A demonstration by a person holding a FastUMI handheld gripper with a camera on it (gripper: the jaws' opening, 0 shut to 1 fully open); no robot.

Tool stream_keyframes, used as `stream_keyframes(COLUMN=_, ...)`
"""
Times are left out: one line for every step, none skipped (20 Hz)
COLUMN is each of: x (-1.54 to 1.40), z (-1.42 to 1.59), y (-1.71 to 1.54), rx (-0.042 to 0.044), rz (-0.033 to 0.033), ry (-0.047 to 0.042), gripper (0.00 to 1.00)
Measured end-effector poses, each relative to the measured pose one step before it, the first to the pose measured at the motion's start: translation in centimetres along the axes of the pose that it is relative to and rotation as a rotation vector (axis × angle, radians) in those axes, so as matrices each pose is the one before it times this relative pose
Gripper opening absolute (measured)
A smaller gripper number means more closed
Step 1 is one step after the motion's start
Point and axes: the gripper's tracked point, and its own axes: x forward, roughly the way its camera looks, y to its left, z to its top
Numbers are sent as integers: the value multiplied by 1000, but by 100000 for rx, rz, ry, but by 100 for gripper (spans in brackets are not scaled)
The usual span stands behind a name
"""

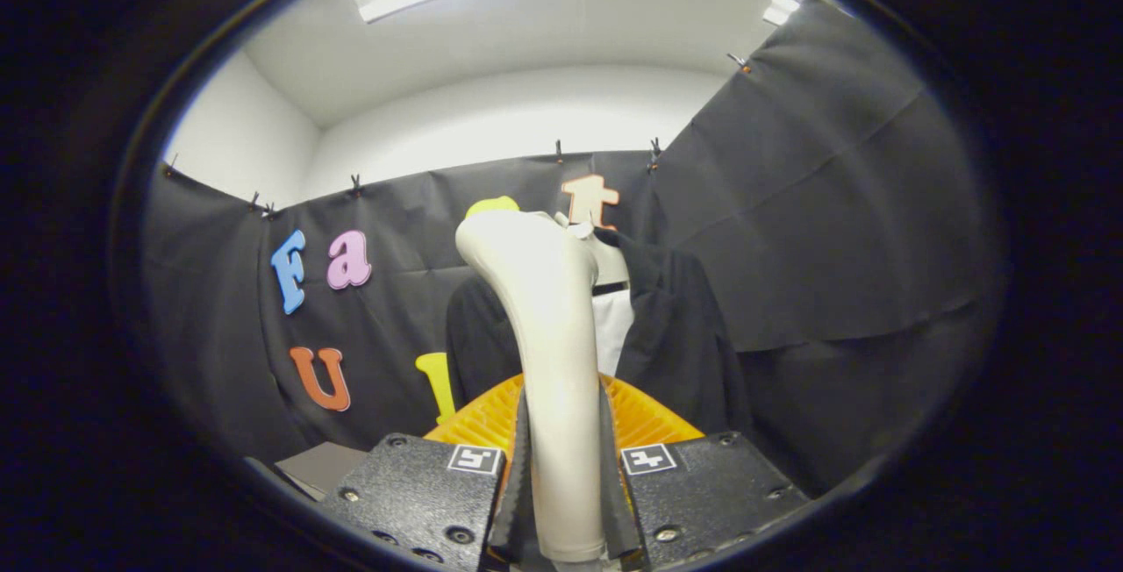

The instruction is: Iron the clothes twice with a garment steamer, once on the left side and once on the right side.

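Black cloth walls close off the booth ahead of me under a white ceiling. Clamped between my fingers (561, 502) is the cream plastic garment steamer (548, 335): both press its handle, whose long axis runs straight up from them to a bent head. Directly beyond that head hangs the black jacket over a white shirt on a pale mannequin (675, 326), upright, its chest level with the steamer's top. An orange ribbed piece (649, 418) sits just behind my fingers. I judge the next move is forward to the cloth.
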Motion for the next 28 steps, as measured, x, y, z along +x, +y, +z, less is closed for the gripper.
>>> stream_keyframes(x=728, z=408, y=23, rx=-943, rz=-737, ry=-1381, gripper=36)
stream_keyframes(x=763, z=249, y=128, rx=-350, rz=-194, ry=-1233, gripper=36)
stream_keyframes(x=684, z=252, y=179, rx=-359, rz=175, ry=-1044, gripper=36)
stream_keyframes(x=682, z=319, y=334, rx=-505, rz=175, ry=-1334, gripper=36)
stream_keyframes(x=805, z=259, y=222, rx=-1247, rz=-254, ry=-1321, gripper=36)
stream_keyframes(x=815, z=187, y=211, rx=-1442, rz=-183, ry=-2079, gripper=36)
stream_keyframes(x=749, z=234, y=219, rx=-1684, rz=-323, ry=-1152, gripper=37)
stream_keyframes(x=729, z=33, y=308, rx=-1048, rz=54, ry=-1287, gripper=36)
stream_keyframes(x=712, z=13, y=466, rx=-1460, rz=86, ry=-96, gripper=36)
stream_keyframes(x=689, z=-7, y=431, rx=-508, rz=316, ry=-963, gripper=36)
stream_keyframes(x=772, z=226, y=486, rx=-1173, rz=16, ry=-1179, gripper=36)
stream_keyframes(x=974, z=-253, y=147, rx=-2102, rz=-908, ry=-972, gripper=36)
stream_keyframes(x=703, z=-210, y=206, rx=-1724, rz=-906, ry=-523, gripper=36)
stream_keyframes(x=529, z=-129, y=313, rx=-1278, rz=-877, ry=-35, gripper=37)
stream_keyframes(x=566, z=-418, y=155, rx=-814, rz=-874, ry=325, gripper=37)
stream_keyframes(x=490, z=-551, y=179, rx=-1275, rz=-1159, ry=892, gripper=37)
stream_keyframes(x=283, z=-643, y=33, rx=-834, rz=-1105, ry=956, gripper=37)
stream_keyframes(x=225, z=-532, y=150, rx=-743, rz=-810, ry=982, gripper=37)
stream_keyframes(x=54, z=-490, y=157, rx=-606, rz=-577, ry=609, gripper=37)
stream_keyframes(x=123, z=-526, y=173, rx=-862, rz=-428, ry=637, gripper=37)
stream_keyframes(x=25, z=-273, y=174, rx=-794, rz=-307, ry=388, gripper=37)
stream_keyframes(x=-1, z=-338, y=106, rx=-831, rz=-280, ry=95, gripper=37)
stream_keyframes(x=-84, z=-303, y=72, rx=-952, rz=-394, ry=75, gripper=36)
stream_keyframes(x=-194, z=-223, y=21, rx=-477, rz=-181, ry=86, gripper=36)
stream_keyframes(x=-176, z=-353, y=46, rx=-439, rz=-117, ry=600, gripper=36)
stream_keyframes(x=-229, z=-496, y=-29, rx=-217, rz=-75, ry=823, gripper=36)
stream_keyframes(x=-200, z=-501, y=123, rx=-70, rz=329, ry=967, gripper=37)
stream_keyframes(x=-139, z=-651, y=105, rx=-74, rz=430, ry=1043, gripper=37)
